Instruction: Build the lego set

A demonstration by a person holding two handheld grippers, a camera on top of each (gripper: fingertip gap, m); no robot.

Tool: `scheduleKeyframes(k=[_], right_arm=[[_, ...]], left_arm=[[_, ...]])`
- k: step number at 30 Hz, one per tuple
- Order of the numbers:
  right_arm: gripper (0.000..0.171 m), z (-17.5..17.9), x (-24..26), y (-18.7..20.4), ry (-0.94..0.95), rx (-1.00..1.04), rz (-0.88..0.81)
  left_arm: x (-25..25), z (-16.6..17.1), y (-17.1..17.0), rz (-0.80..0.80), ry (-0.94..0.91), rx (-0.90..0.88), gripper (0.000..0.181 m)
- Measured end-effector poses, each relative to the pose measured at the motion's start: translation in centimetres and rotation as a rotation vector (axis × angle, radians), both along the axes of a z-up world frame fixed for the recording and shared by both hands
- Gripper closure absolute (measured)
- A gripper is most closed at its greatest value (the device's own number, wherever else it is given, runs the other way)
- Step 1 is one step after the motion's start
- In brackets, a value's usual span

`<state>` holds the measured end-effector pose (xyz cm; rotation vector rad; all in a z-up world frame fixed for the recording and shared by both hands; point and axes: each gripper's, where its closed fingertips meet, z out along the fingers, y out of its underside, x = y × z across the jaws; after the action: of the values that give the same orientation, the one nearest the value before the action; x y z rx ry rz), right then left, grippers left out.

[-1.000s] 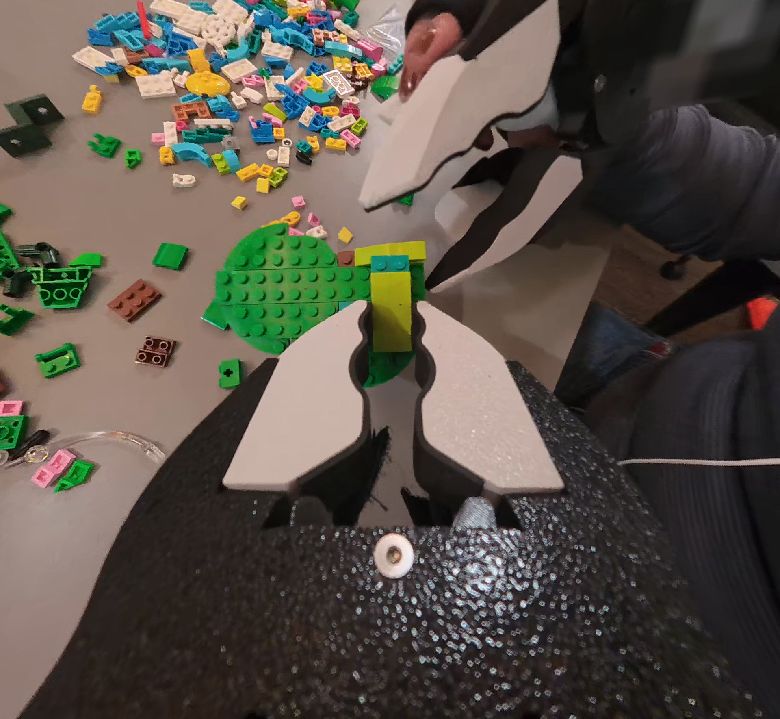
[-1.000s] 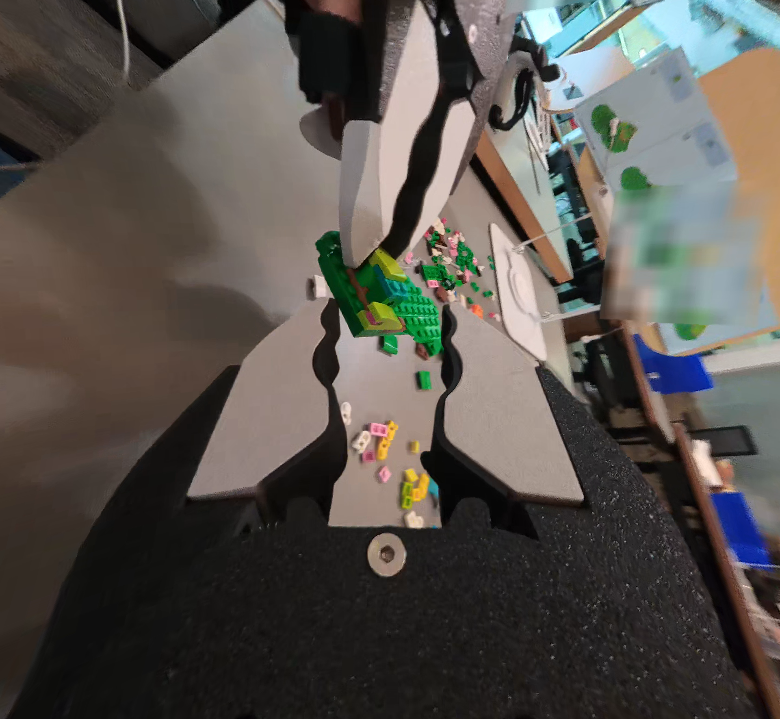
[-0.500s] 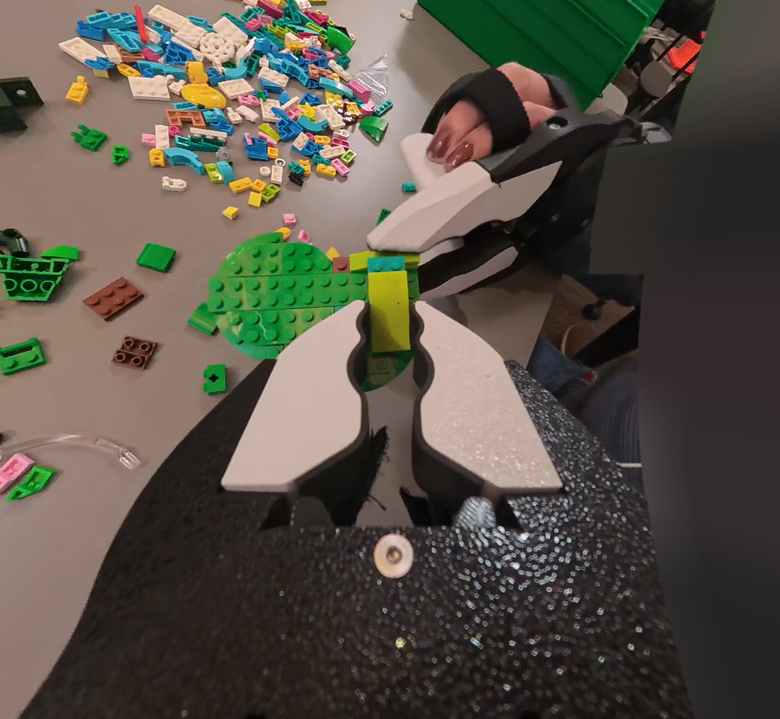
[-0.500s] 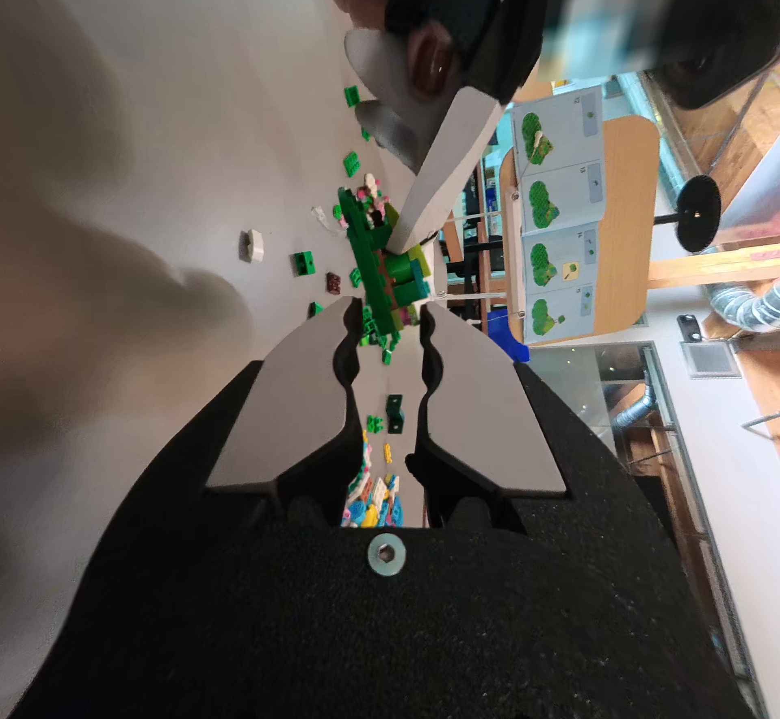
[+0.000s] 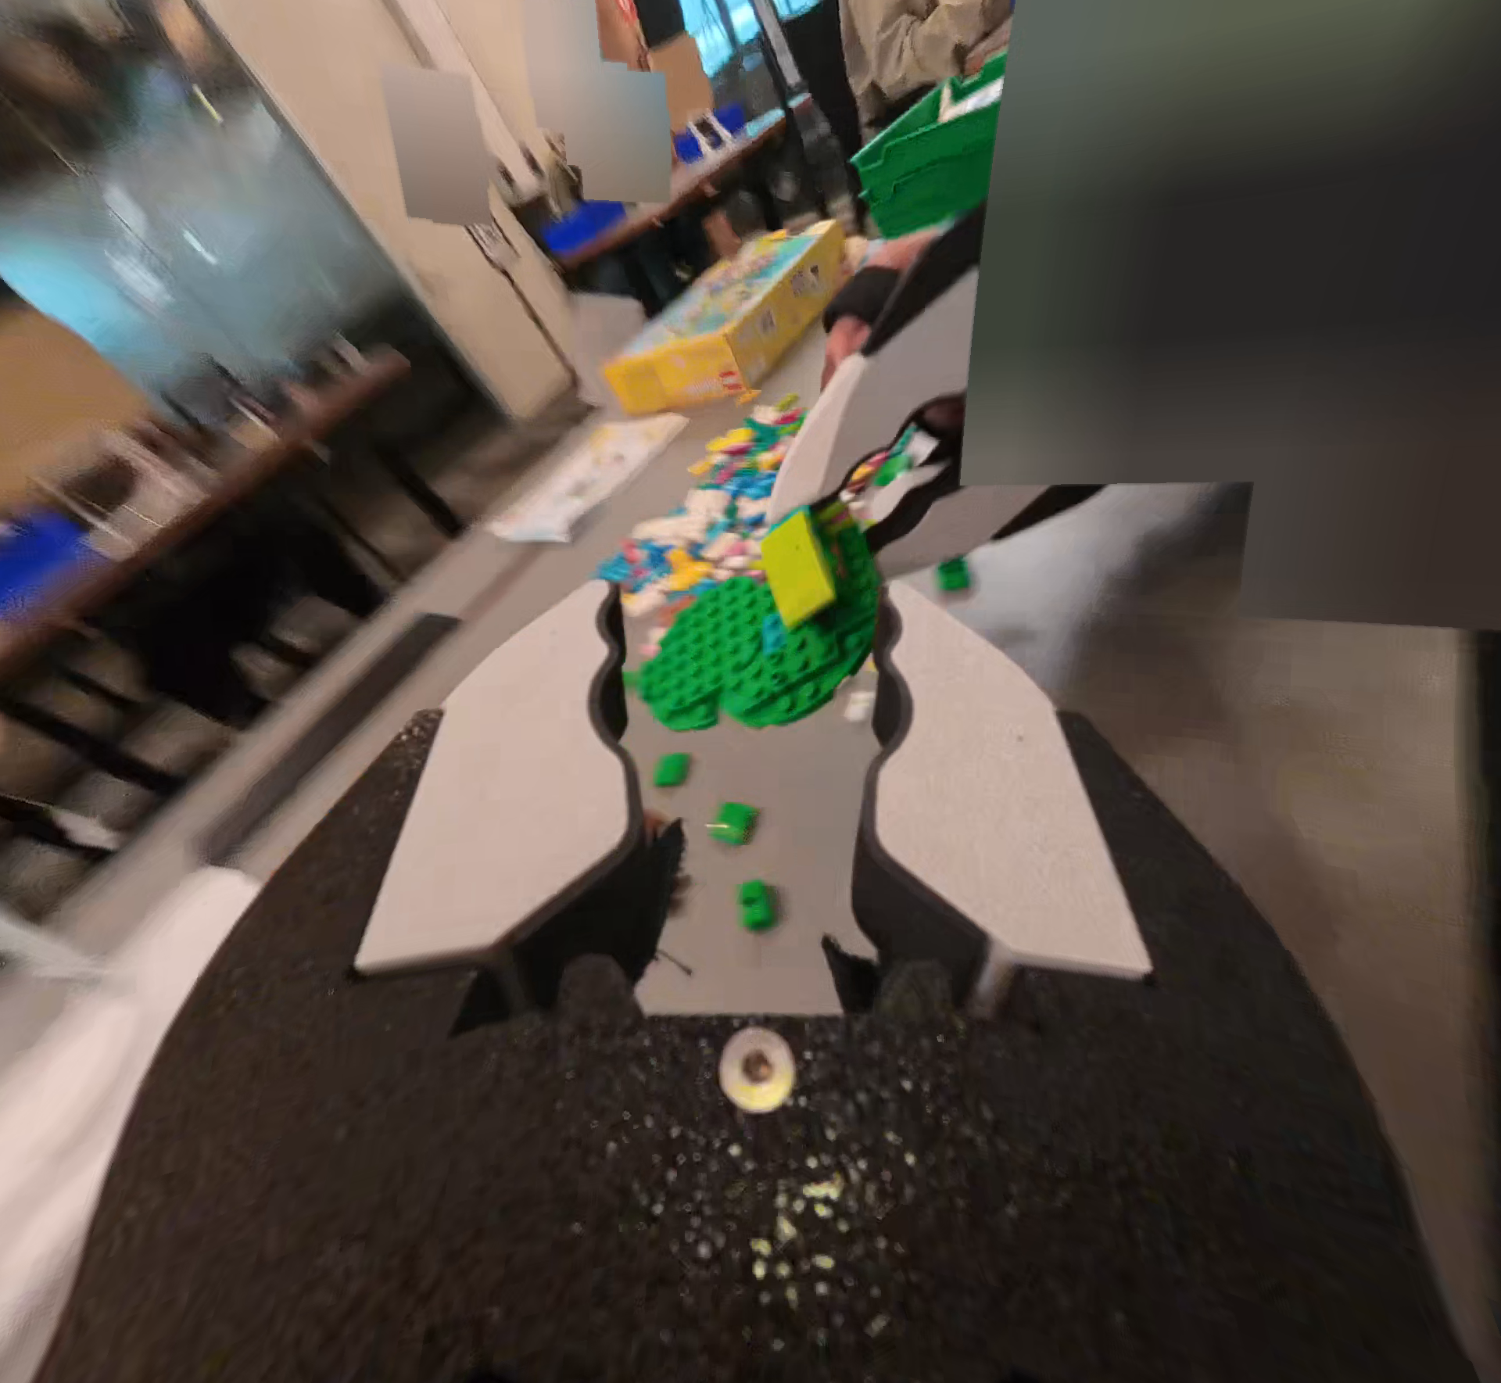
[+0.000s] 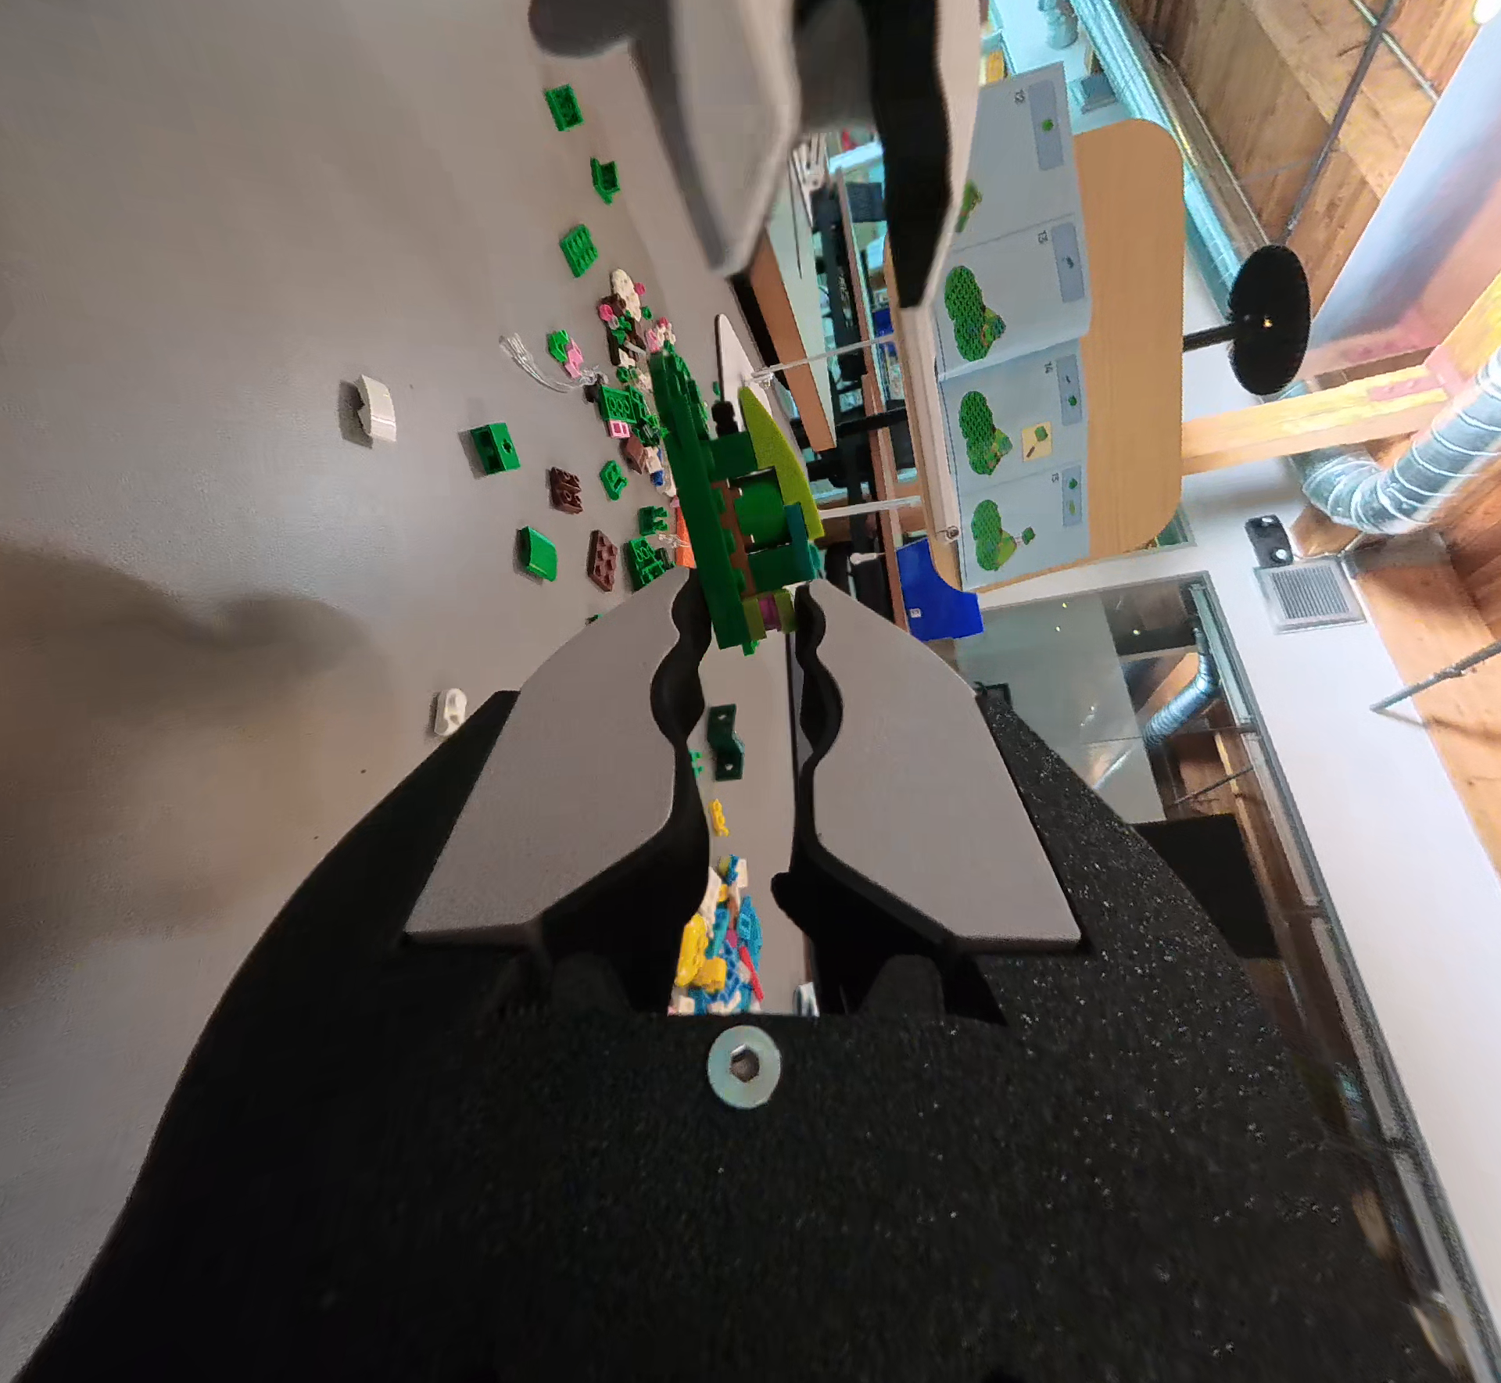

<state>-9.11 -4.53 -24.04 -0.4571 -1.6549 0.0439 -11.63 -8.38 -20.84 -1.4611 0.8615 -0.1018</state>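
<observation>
The left gripper [image 5: 747, 613] stands with its jaws spread and empty, short of the green round baseplate [image 5: 731, 670] with its lime slope brick [image 5: 800, 568]. The right gripper [image 6: 743, 613] has its jaws pinched on that plate's edge, holding it tilted above the grey table [image 6: 244, 288]. The build looks light and stiff, but pressed-on bricks can pop off; grip the plate rim.

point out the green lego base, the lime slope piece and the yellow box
green lego base [image 5: 731, 662], left wrist view, studded top
lime slope piece [image 5: 800, 568], left wrist view, smooth face
yellow box [image 5: 731, 325], left wrist view, long side
</observation>
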Motion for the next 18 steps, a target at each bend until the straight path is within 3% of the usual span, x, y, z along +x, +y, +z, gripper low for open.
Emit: scheduleKeyframes(k=[2,7,10,16,18], right_arm=[[0.152,0.0,0.1,0.0,0.007,-0.013,0.011],[0.152,0.1,0.2,-0.2,0.021,-0.036,0.035],[0.152,-0.1,0.2,-0.2,0.01,-0.039,0.043],[0.151,-0.5,0.1,-0.3,-0.006,-0.042,0.05],[0.151,-0.7,0.0,-0.1,-0.02,-0.037,0.039]], left_arm=[[-0.7,-0.8,0.3,0.08,0.212,0.168,0.122],[-0.6,-3.9,2.2,0.185,0.608,0.3,0.116],[0.2,-4.3,3.1,0.191,0.658,0.355,0.127],[0.5,-4.6,4.7,0.264,0.756,0.459,0.17],[0.4,-4.8,4.9,0.29,0.74,0.457,0.173]])
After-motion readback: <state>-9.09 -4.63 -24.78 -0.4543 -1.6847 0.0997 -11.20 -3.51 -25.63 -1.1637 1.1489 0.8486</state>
